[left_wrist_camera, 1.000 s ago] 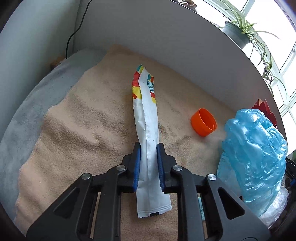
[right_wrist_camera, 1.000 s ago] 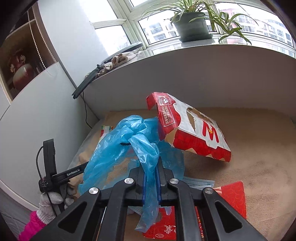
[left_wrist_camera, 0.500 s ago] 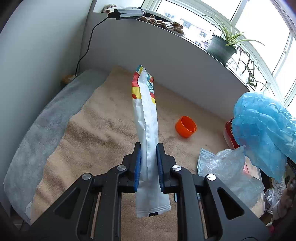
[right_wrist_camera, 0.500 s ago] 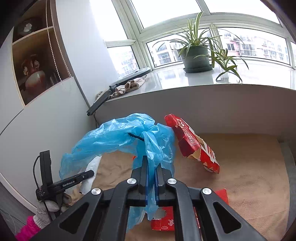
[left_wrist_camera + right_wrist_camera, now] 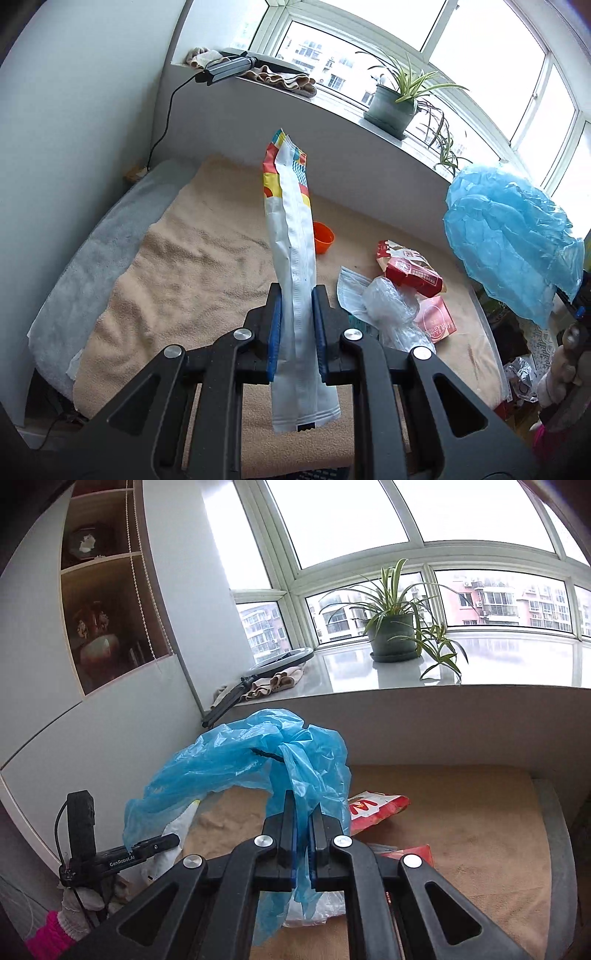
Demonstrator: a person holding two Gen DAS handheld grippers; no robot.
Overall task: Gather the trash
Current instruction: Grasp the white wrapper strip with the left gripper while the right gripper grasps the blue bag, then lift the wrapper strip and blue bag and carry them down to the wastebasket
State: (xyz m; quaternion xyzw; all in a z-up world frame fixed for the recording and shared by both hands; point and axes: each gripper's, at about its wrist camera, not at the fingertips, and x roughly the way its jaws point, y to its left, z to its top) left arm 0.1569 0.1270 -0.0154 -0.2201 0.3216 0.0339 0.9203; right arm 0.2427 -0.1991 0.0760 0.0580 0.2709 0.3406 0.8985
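Above the beige towel-covered bench (image 5: pixel 207 258), my left gripper (image 5: pixel 297 325) pinching a long white foil wrapper (image 5: pixel 295 258) upright, my right gripper (image 5: pixel 303 834) clamped on a crumpled blue plastic bag (image 5: pixel 251 753).

1. A beige blanket (image 5: pixel 192 266) covers a grey-padded bed (image 5: pixel 92 258) below the windowsill.
2. On it lie an orange cap (image 5: pixel 324 236) at centre, and toward 3 o'clock a face mask (image 5: pixel 349 282), clear plastic wrap (image 5: pixel 391 310), red carton (image 5: pixel 410 271) and pink packet (image 5: pixel 437 321).
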